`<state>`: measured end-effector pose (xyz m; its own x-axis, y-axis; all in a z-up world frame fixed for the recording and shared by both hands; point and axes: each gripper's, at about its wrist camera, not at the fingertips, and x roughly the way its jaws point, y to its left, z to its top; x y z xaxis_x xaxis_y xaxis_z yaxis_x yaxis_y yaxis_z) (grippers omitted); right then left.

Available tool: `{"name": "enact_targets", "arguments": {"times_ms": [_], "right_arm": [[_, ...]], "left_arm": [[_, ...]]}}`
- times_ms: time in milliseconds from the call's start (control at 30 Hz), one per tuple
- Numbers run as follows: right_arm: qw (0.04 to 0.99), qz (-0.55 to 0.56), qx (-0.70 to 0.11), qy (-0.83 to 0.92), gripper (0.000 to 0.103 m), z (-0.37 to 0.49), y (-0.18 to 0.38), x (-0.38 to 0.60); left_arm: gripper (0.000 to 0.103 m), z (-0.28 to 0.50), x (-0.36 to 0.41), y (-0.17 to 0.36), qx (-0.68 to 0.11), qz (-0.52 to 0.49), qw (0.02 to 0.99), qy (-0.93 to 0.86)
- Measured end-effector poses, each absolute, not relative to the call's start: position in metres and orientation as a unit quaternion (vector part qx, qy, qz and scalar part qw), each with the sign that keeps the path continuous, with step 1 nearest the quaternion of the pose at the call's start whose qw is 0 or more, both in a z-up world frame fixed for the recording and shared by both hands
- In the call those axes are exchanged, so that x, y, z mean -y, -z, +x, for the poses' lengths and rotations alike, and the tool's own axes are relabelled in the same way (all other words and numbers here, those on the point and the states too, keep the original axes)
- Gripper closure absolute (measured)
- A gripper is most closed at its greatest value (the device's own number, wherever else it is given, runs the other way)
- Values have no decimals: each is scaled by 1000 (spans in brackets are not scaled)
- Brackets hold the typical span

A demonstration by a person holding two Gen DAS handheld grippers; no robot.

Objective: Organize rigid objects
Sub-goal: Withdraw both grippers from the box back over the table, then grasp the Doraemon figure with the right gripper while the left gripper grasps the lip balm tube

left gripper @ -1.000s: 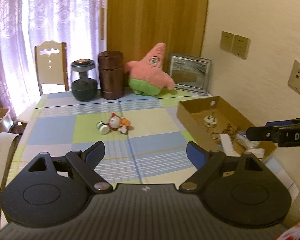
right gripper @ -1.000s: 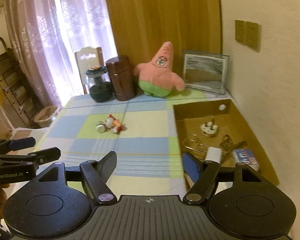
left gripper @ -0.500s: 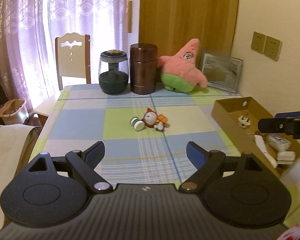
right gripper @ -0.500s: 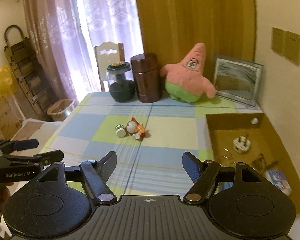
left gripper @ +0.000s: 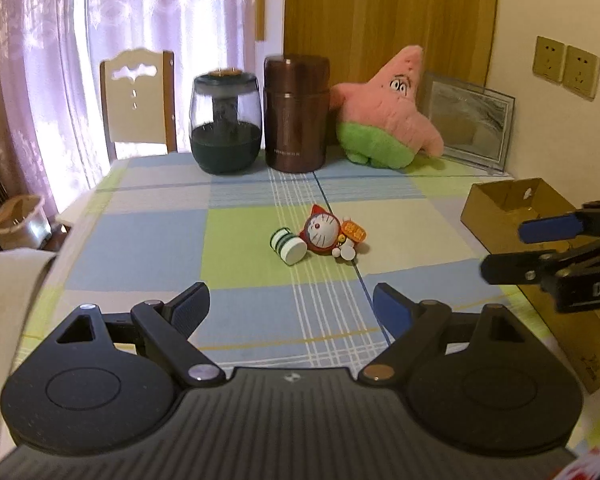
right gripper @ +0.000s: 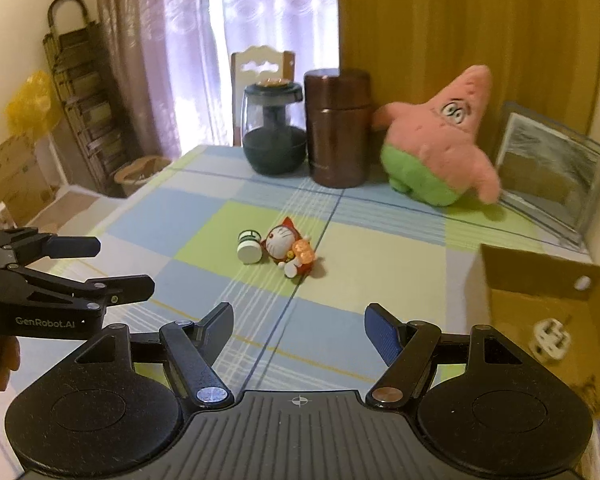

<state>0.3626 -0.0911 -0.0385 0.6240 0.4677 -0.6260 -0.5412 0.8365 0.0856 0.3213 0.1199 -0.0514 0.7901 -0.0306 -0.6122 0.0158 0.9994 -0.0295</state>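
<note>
Checked cloth table (left gripper: 148,236); wooden chair (left gripper: 138,104) at its far edge. Backlit purple sheer curtains (left gripper: 160,20), wood panel (left gripper: 380,12), cream wall with sockets (left gripper: 566,66). Folded ladder (right gripper: 80,112), cardboard boxes (right gripper: 8,176) left.

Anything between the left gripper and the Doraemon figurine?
Nothing: only bare checked tablecloth lies between the open left gripper and the Doraemon figurine, clearest in the left wrist view.

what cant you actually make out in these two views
- Cardboard box contents: left wrist view, hidden by the right tongs and the box wall.
- Same box, right wrist view: near part cut off by the frame edge and the tongs' body; only a white plug is clear.
- Small white cylinder beside the cat figurine: markings too small to read.
</note>
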Motion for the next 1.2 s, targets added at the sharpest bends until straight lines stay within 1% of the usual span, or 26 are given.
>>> {"name": "enact_targets", "arguments": {"times_ms": [233, 500, 867, 1200], "right_arm": [[892, -69, -331, -300, 33, 398, 69, 73], [887, -56, -327, -323, 33, 431, 94, 61], [880, -80, -314, -347, 33, 468, 122, 40], [875, -105, -300, -365, 34, 490, 139, 23]], "left_arm": [[17, 351, -128, 70, -319, 8, 948, -2], [17, 383, -147, 93, -325, -6, 946, -1], [17, 422, -157, 112, -322, 17, 946, 35], [18, 441, -168, 134, -339, 38, 939, 50]]}}
